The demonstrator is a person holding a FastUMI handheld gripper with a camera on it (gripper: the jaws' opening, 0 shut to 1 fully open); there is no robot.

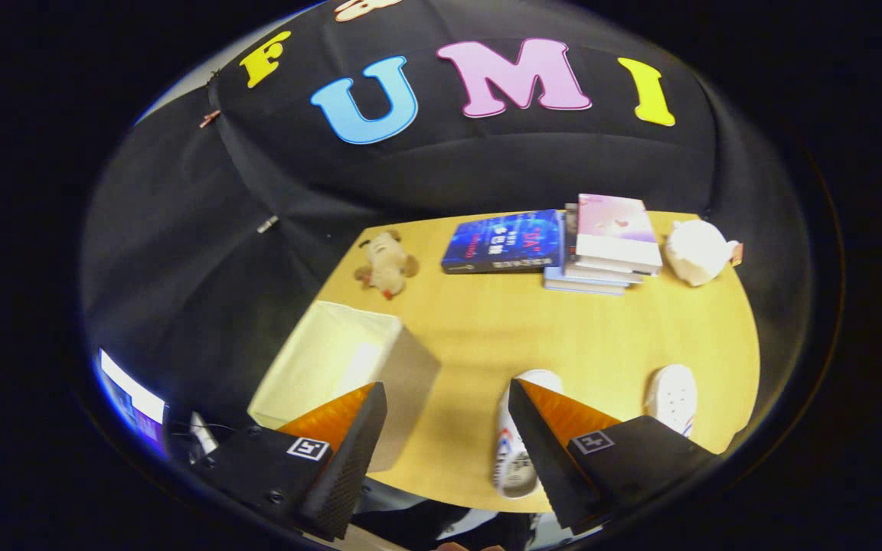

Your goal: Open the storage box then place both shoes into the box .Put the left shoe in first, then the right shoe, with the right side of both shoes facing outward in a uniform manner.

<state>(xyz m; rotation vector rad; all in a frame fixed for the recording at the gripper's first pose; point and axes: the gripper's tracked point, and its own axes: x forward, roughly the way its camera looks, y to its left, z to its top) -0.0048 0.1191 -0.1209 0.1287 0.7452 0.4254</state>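
Note:
My gripper (447,394) hangs open high above the wooden table (548,329), with nothing between its fingers. A cream storage box (341,367) stands on the table's left part, its top open, partly behind my left finger (349,428). One white shoe (521,436) with red and blue side marks lies just behind my right finger (556,436), which hides part of it. A second white shoe (672,398) lies further right, near the table's front right edge.
At the table's far side lie a small plush toy (386,264), a blue book (504,241), a stack of books (609,245) and a white plush (697,251). A lit screen (131,402) shows at the lower left, off the table.

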